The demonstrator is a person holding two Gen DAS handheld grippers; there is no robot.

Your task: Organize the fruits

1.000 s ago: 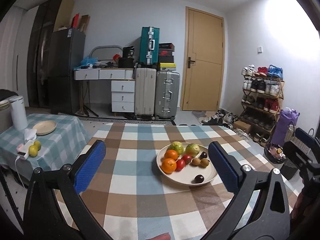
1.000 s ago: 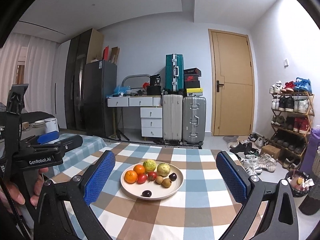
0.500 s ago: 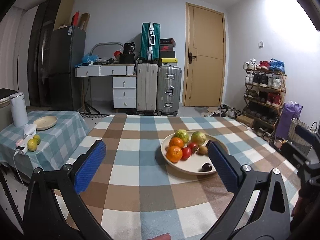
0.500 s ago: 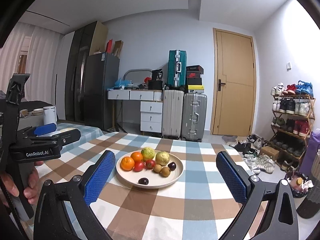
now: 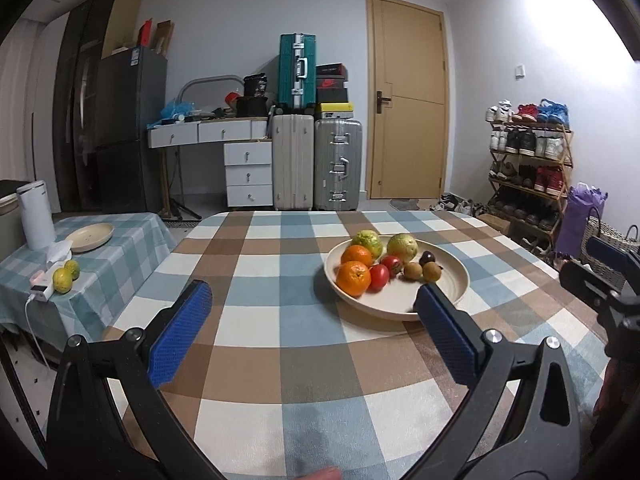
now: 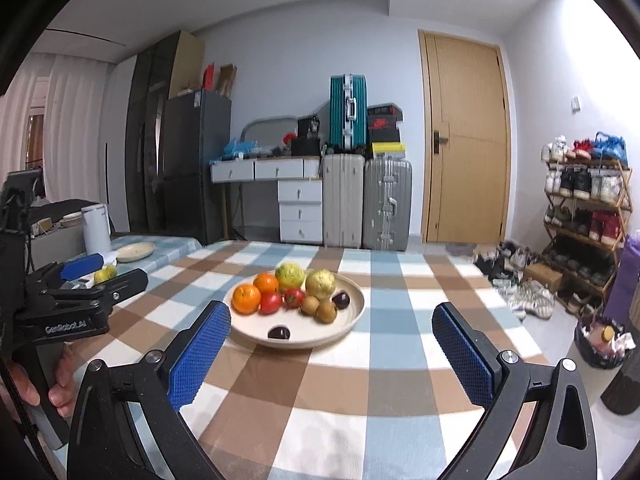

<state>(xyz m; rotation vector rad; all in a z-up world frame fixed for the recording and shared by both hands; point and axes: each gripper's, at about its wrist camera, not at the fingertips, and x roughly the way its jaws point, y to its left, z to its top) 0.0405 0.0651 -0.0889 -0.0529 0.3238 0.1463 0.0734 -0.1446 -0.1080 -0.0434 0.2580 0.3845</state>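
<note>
Two empty tongs, left gripper (image 5: 312, 316) and right gripper (image 6: 332, 340), both spread wide; we're approaching the plate (image 6: 352, 322), next we pick a fruit.

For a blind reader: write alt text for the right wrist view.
Open blue-padded right tongs hover over a checked table, facing a cream plate of oranges, green fruits, tomatoes and dark plums. The left tongs sit at far left; suitcases and a door stand behind.

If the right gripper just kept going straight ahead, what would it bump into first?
Probably the plate of fruit. The open right gripper points right at it, and only bare tablecloth lies between. Depth is hard to judge.
</note>
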